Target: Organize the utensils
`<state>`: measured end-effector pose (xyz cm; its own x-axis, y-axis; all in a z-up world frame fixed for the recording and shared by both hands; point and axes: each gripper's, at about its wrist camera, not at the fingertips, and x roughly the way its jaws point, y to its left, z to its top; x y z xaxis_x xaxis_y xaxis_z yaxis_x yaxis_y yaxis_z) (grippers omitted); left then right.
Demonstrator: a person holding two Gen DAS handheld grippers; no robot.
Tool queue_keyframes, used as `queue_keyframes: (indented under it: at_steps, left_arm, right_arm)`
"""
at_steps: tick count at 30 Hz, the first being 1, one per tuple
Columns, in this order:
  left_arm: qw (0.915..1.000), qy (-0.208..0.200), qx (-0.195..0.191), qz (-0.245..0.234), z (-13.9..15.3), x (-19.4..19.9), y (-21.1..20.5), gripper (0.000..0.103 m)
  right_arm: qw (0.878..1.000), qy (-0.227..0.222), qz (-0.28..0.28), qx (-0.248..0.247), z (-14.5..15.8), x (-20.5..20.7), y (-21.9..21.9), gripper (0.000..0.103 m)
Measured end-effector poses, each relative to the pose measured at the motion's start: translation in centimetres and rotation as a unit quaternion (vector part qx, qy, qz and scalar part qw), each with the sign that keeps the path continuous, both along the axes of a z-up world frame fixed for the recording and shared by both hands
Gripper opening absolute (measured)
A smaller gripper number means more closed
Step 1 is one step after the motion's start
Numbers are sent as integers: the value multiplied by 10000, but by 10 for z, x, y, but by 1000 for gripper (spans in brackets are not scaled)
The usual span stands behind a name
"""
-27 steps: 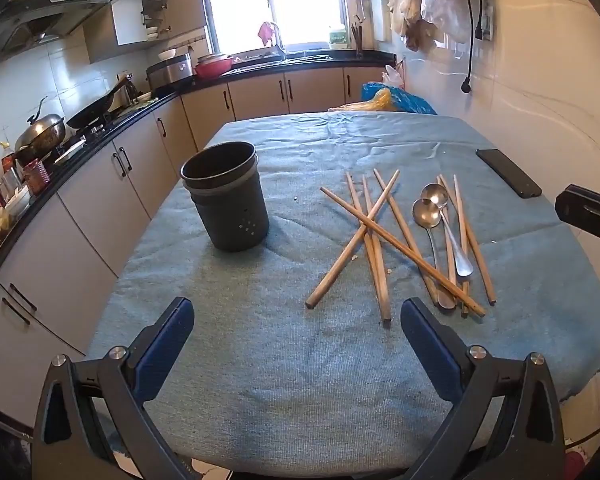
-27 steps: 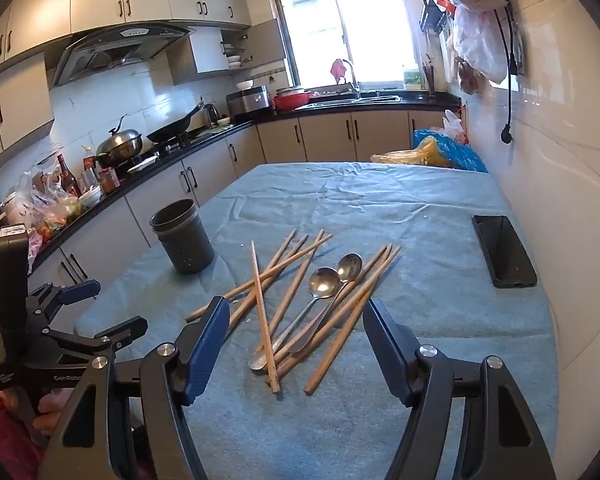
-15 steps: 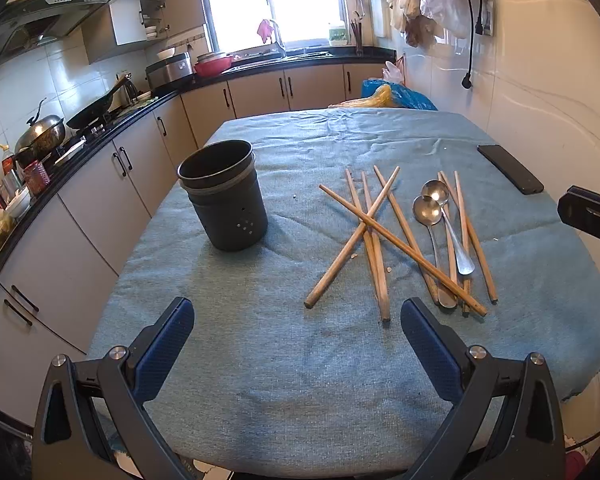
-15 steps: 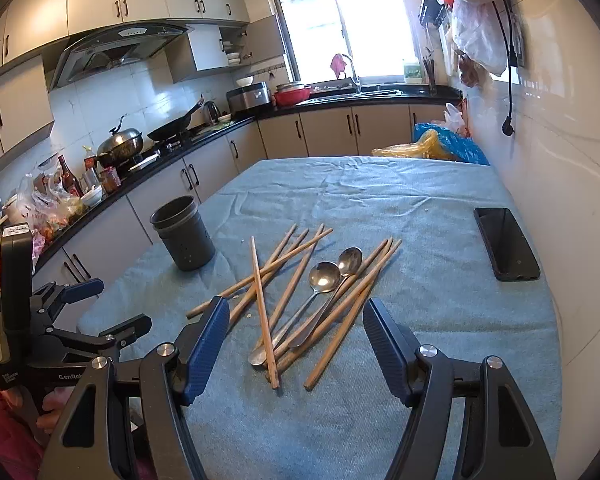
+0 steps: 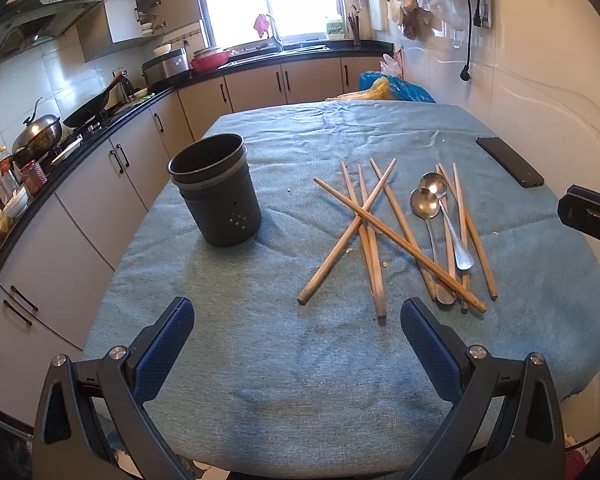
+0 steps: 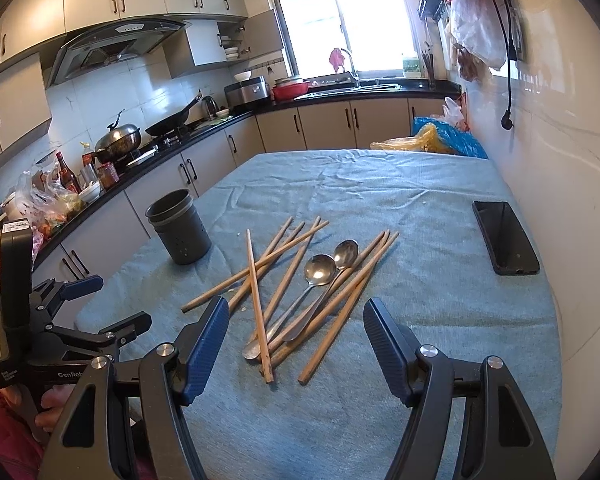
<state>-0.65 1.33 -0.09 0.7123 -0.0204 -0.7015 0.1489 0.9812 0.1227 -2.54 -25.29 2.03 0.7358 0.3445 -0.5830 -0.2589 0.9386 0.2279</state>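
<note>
A dark grey utensil holder (image 5: 216, 192) stands upright and empty on the blue-grey cloth; in the right wrist view the holder (image 6: 180, 232) is left of the pile. Several wooden chopsticks (image 5: 380, 232) lie crossed on the cloth, with two metal spoons (image 5: 428, 204) among them. My left gripper (image 5: 296, 308) is open above the table's near edge, nothing between its pads. My right gripper (image 6: 296, 308) is open just short of the near ends of the chopsticks (image 6: 284, 276) and spoons (image 6: 320, 272), touching none. The left gripper (image 6: 120, 300) also shows at the far left, held by a hand.
A black phone (image 6: 504, 236) lies flat near the table's right edge by the tiled wall. Kitchen cabinets and a counter with pots (image 6: 120, 140) run along the left and back. Plastic bags (image 5: 396, 88) sit beyond the table's far end.
Both views shift only slightly. The utensils, holder and phone lie where they were, and both grippers stay open.
</note>
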Motion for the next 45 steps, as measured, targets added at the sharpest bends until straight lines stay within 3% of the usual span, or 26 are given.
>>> queue_keyframes:
  at_steps: [12,14,19,23,28,31,35,39,45]
  left_arm:
    - [9989,381,72,-249,-4,27,-18,103]
    - [9987,359,80,-343,-1,33,-25,101]
    - [9978,372,-9,-558,7,46,-40,88]
    - [9967,482,-71,-643,5,53,-42,77]
    - [9956,663,-153,-649,0,62,-39,74]
    - [9951,706,-199,-670,-1,67,-38,71]
    - [9934,777,-323,-775,1,77,-38,71]
    - [9894,985,-507,-943,-2,94,-44,71]
    - [9840,1130,-520,-1272,-4,126,-67,71]
  right_arm:
    - [9998,102,146,60,-13,28,-13,74]
    - [9994,160,313,66,-12,42,-13,69]
    - [9967,551,590,100,-16,95,-10,36]
    - [9930,975,670,22,-31,144,-8,32]
    - [9893,1340,575,-62,-58,191,-10,31]
    - [9864,1549,552,-33,-74,210,-16,25]
    - [9848,1595,679,97,-82,214,-15,17]
    - [9841,1590,781,-88,-85,210,-10,4]
    - [9905,1248,576,-38,-70,194,-25,3]
